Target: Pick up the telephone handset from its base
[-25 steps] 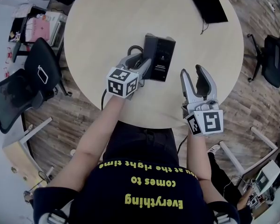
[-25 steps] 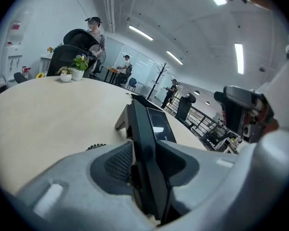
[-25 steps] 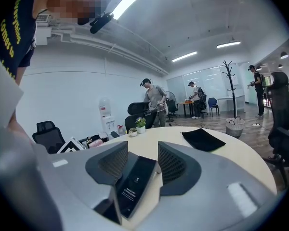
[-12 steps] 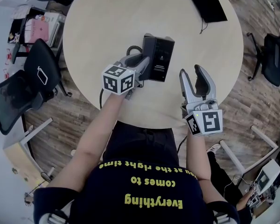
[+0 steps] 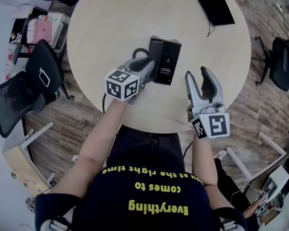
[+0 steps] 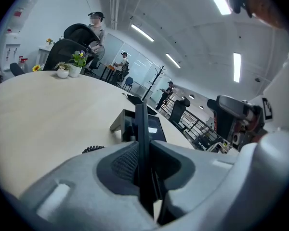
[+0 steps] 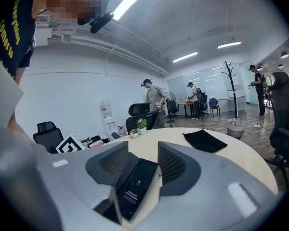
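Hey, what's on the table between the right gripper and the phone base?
Nothing. In the head view, only bare tabletop separates the open right gripper from the telephone base.

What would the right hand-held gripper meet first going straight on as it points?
Probably the telephone base, framed between the open jaws of the right hand-held gripper; depth unclear, perhaps the table first.

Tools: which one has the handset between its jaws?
The left tool, whose jaws have just been closing on the handset; the right tool stands open, off the telephone.
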Demonstrator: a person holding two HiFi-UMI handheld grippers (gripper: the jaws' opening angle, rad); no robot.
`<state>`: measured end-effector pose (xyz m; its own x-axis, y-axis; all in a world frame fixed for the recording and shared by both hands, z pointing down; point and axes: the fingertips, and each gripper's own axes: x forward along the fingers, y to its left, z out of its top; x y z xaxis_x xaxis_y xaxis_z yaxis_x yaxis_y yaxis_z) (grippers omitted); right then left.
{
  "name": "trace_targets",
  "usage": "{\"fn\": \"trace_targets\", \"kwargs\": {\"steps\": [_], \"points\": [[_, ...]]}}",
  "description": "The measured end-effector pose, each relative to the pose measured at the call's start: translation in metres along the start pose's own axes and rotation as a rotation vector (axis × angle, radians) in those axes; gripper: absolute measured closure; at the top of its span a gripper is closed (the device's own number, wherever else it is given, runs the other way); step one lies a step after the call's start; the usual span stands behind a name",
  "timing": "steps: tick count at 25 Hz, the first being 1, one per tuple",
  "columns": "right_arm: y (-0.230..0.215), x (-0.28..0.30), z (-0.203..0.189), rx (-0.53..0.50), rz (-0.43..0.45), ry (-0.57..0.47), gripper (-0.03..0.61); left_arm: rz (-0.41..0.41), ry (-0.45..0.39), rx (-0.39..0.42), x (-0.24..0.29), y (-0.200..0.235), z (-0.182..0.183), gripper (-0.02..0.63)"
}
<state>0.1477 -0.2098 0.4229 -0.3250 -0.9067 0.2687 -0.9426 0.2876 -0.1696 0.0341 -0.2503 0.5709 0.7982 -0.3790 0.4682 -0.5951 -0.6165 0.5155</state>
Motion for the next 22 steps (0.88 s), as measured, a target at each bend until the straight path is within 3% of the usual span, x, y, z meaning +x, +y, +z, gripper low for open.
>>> {"fn": "trace_targets", "kwargs": {"steps": [11, 22], "points": [[0.005, -0.007, 0.013, -0.021, 0.003, -0.032, 0.377, 0.040, -0.090, 0.056, -0.027, -0.011, 0.025, 0.541], [0.013, -0.017, 0.045, -0.065, 0.010, -0.105, 0.394, 0.155, -0.262, 0.159, -0.081, -0.021, 0.074, 0.541]]}}
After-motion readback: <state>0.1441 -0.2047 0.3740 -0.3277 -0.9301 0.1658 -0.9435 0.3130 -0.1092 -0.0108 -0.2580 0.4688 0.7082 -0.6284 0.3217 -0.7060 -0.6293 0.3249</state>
